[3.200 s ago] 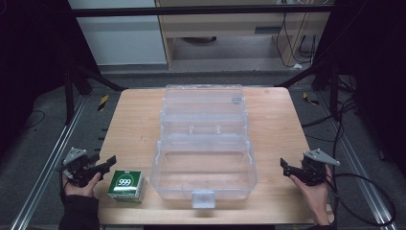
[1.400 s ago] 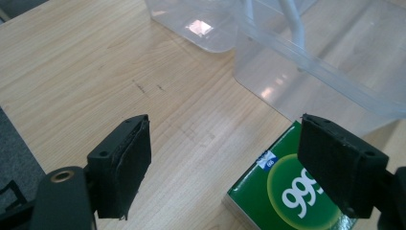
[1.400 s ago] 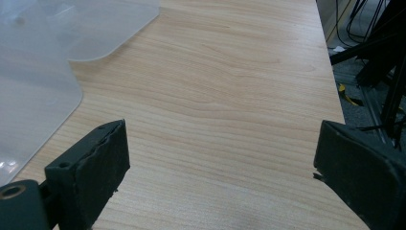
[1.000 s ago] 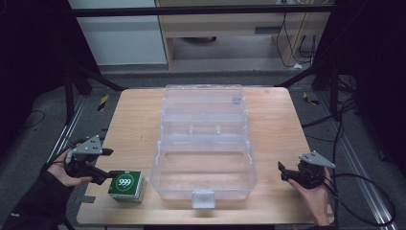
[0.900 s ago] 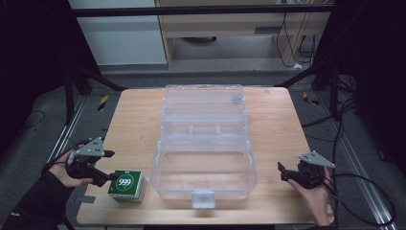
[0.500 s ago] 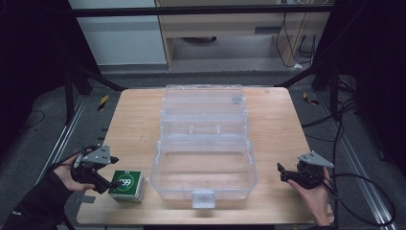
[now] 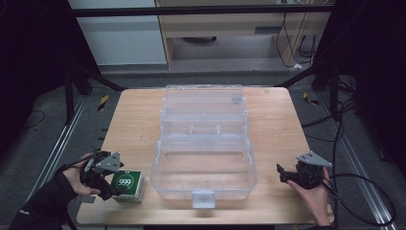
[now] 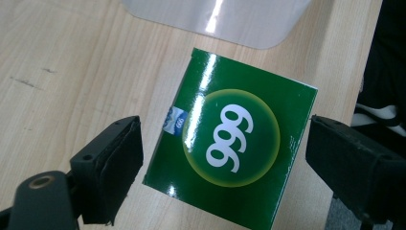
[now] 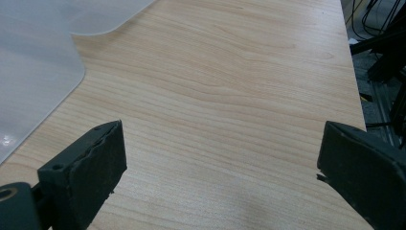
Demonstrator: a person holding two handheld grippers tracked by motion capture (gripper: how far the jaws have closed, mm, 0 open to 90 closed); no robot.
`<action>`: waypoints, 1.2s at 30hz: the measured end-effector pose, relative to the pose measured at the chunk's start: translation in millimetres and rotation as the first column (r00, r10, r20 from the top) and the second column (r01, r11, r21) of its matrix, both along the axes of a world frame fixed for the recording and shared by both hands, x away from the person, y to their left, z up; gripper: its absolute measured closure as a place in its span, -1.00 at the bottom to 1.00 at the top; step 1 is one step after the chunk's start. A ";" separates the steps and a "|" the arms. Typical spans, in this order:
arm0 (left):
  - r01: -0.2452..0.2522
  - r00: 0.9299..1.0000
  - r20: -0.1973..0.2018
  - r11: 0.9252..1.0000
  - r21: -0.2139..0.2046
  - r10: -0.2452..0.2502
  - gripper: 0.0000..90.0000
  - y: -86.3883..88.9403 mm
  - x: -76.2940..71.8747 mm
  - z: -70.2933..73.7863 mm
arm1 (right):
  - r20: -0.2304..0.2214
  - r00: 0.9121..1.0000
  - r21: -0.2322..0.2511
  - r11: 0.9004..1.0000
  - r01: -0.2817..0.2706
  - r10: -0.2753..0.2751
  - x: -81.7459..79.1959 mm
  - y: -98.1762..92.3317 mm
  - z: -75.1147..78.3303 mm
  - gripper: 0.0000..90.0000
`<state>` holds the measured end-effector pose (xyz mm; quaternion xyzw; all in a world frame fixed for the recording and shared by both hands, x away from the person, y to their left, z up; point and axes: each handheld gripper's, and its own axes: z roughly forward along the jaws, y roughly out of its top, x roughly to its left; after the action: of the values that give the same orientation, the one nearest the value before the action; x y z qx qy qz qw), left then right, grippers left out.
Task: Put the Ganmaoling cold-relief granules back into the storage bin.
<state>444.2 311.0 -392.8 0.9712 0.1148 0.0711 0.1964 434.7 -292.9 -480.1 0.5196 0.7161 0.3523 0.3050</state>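
At seven o'clock on the table (image 7: 139, 120): left gripper (image 7: 106, 183) over the green box (image 7: 128, 185), fingers (image 8: 112, 165) spread wide, straddling it, not yet touching. Sits skewed between them, so could twist or skid off the near edge on closing. At six o'clock, clear case (image 7: 204, 146), lid open, just beside the box. At four o'clock, right gripper (image 7: 286, 173), fingers apart, nothing between.

Items shown: one wooden tabletop (image 7: 134, 120); one clear plastic box (image 7: 205, 165), with its single hinged lid (image 7: 203, 103) open; one green carton (image 7: 128, 186) marked "999"; two hand-held tools, the left tool (image 7: 106, 189) and the right tool (image 7: 282, 173), each with two black jaws.
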 end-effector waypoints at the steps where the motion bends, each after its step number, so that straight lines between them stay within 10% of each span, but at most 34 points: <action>1: 0.000 1.000 0.000 1.000 0.000 0.000 -0.75 0.0 0.0 0.0 | -0.001 1.000 0.000 1.000 0.000 0.000 0.1 0.0 -0.1 -0.93; 36: 0.099 0.993 -0.077 0.991 0.092 -0.092 -0.92 -18.5 14.1 -37.8 | -0.033 0.999 -0.048 0.999 -0.022 0.020 2.1 4.4 -5.0 -0.98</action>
<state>458.3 292.5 -430.6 0.9858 0.0716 0.0316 0.1484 436.8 -288.4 -485.1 0.5102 0.7346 0.3298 0.3021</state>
